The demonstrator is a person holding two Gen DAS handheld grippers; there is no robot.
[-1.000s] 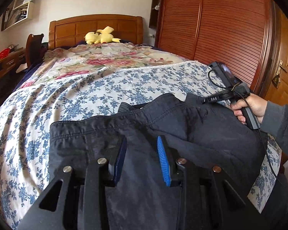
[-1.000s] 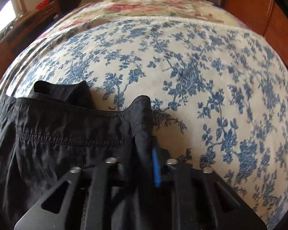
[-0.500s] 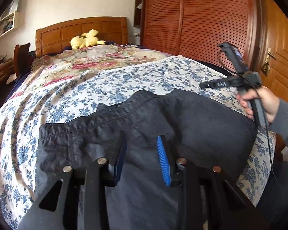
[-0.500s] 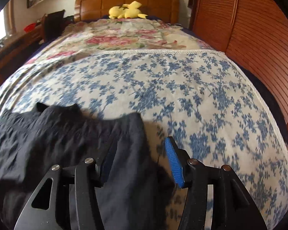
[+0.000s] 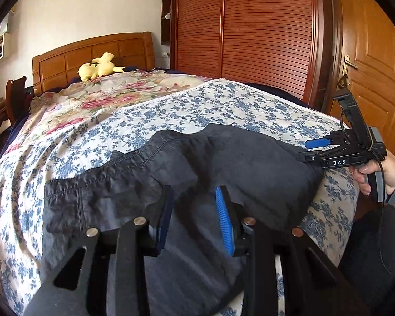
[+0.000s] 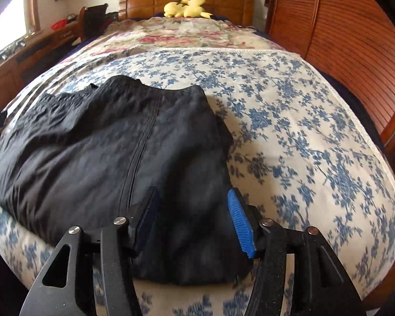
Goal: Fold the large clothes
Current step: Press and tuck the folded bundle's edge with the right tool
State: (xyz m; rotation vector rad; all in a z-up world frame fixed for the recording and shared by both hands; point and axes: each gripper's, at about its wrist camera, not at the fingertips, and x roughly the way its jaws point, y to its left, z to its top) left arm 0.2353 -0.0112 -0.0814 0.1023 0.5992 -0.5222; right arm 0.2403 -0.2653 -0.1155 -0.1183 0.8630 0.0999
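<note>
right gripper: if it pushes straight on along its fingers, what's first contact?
Most likely the dark garment: the right gripper is open, tilted down over its near edge, on the floral bedspread. Depth unclear.

- A bed [image 6: 289,121] with a wooden headboard [image 6: 187,2] carries everything.
- A blue-flowered white cover [image 5: 223,105] spreads over its near part; a pink-flowered quilt [image 6: 181,35] lies beyond.
- A dark garment [image 6: 113,142] lies folded on the blue-flowered cover, near the foot edge.
- A yellow plush toy [image 6: 187,8] rests by the headboard.
</note>
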